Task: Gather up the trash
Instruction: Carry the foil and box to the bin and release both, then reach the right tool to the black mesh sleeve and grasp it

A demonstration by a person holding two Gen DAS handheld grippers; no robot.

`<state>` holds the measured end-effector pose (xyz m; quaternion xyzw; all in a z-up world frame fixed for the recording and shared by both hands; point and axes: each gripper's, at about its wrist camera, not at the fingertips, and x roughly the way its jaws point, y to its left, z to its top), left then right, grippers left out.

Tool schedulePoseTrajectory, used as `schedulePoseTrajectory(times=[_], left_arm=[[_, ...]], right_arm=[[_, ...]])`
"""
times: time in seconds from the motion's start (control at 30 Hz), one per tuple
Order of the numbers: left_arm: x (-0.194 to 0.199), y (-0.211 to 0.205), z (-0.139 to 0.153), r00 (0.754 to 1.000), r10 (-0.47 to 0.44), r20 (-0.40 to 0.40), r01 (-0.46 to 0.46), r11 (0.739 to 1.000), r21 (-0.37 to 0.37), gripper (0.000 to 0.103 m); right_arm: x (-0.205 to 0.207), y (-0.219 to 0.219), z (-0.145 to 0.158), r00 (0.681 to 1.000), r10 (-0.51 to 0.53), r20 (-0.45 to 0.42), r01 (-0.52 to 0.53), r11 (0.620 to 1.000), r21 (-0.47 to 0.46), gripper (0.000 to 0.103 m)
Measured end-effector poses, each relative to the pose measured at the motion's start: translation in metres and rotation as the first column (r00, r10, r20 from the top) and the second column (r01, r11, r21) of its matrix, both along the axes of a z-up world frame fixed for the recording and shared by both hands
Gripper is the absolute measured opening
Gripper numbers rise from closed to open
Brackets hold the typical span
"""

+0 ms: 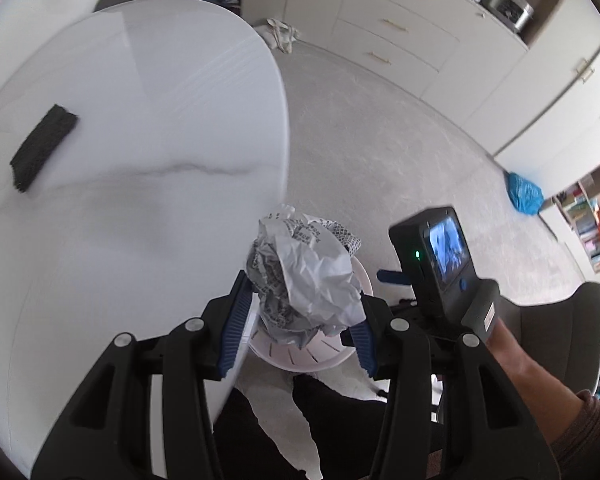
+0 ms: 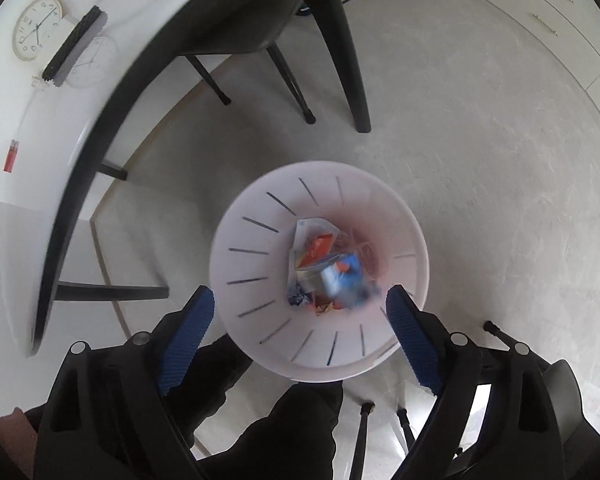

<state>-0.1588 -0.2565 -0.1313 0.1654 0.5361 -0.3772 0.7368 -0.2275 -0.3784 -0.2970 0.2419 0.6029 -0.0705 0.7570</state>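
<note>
Crumpled paper [image 1: 308,280] sits pinched in the left gripper [image 1: 300,320]; centre it over the bin [image 2: 412,240] (right gripper [image 2: 300,332] spread, empty) before releasing.

The crumpled paper [image 1: 306,276] hides most of the white bin [image 1: 300,354] in the left wrist view; only a bit of its rim shows. In the right wrist view, the trash [image 2: 332,268] inside the bin is blurry, so the pieces are hard to tell apart. The blue wrapper [image 2: 346,280] is just a smear. The small red thing [image 2: 11,155] on the table [image 2: 4,120] is too tiny to name.
</note>
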Motion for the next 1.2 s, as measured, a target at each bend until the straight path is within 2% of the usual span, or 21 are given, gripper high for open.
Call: schedulePoseTrajectory(times=[0.07, 0.23, 0.33, 0.4, 0.47, 0.53, 0.6, 0.73, 0.9, 1.03, 1.1, 1.2], left_arm=[[-0.01, -0.016, -0.013, 1.0, -0.027, -0.012, 0.028, 0.999, 0.027, 0.046], [-0.025, -0.043, -0.048, 0.997, -0.049, -0.055, 0.054, 0.995, 0.089, 0.049], [-0.026, -0.05, -0.068, 0.994, -0.036, -0.105, 0.047, 0.993, 0.109, 0.062], [-0.027, -0.053, -0.077, 0.992, -0.022, -0.124, 0.038, 0.991, 0.127, 0.078], [-0.026, -0.053, -0.082, 0.991, -0.01, -0.134, 0.03, 0.989, 0.142, 0.084], [-0.026, -0.054, -0.08, 0.991, -0.008, -0.135, 0.027, 0.99, 0.138, 0.085], [-0.026, -0.054, -0.074, 0.993, -0.003, -0.118, 0.018, 0.991, 0.132, 0.091], [-0.029, -0.049, -0.058, 0.996, 0.023, -0.081, -0.014, 0.994, 0.109, 0.093], [-0.014, -0.033, -0.025, 0.994, 0.105, -0.026, -0.104, 0.993, 0.048, 0.093], [0.017, 0.012, 0.014, 0.963, 0.266, 0.03, -0.266, 0.964, -0.019, 0.093], [0.033, 0.044, 0.031, 0.933, 0.355, 0.059, -0.353, 0.935, -0.043, 0.093], [0.061, 0.101, 0.051, 0.872, 0.478, 0.106, -0.474, 0.878, -0.062, 0.093]], right_arm=[[-0.007, -0.007, 0.008, 1.0, -0.017, 0.019, 0.018, 1.0, -0.009, 0.094], [-0.044, -0.027, 0.032, 0.999, -0.025, 0.041, 0.03, 0.994, -0.108, 0.096], [-0.065, -0.043, 0.037, 0.999, -0.038, 0.035, 0.042, 0.99, -0.136, 0.096], [-0.077, -0.055, 0.039, 0.998, -0.061, 0.028, 0.065, 0.987, -0.147, 0.096], [-0.083, -0.063, 0.038, 0.996, -0.084, 0.023, 0.086, 0.986, -0.143, 0.096], [-0.09, -0.067, 0.039, 0.994, -0.105, 0.029, 0.108, 0.985, -0.138, 0.096], [-0.091, -0.071, 0.038, 0.992, -0.118, 0.035, 0.122, 0.984, -0.127, 0.096], [-0.087, -0.071, 0.048, 0.992, -0.111, 0.063, 0.118, 0.986, -0.122, 0.096], [-0.069, -0.062, 0.084, 0.989, -0.048, 0.139, 0.067, 0.989, -0.134, 0.096], [-0.03, -0.038, 0.127, 0.968, 0.045, 0.245, -0.02, 0.994, -0.105, 0.097], [-0.004, -0.022, 0.143, 0.953, 0.105, 0.284, -0.08, 0.992, -0.099, 0.099], [0.05, 0.017, 0.167, 0.912, 0.222, 0.344, -0.187, 0.974, -0.132, 0.1]])
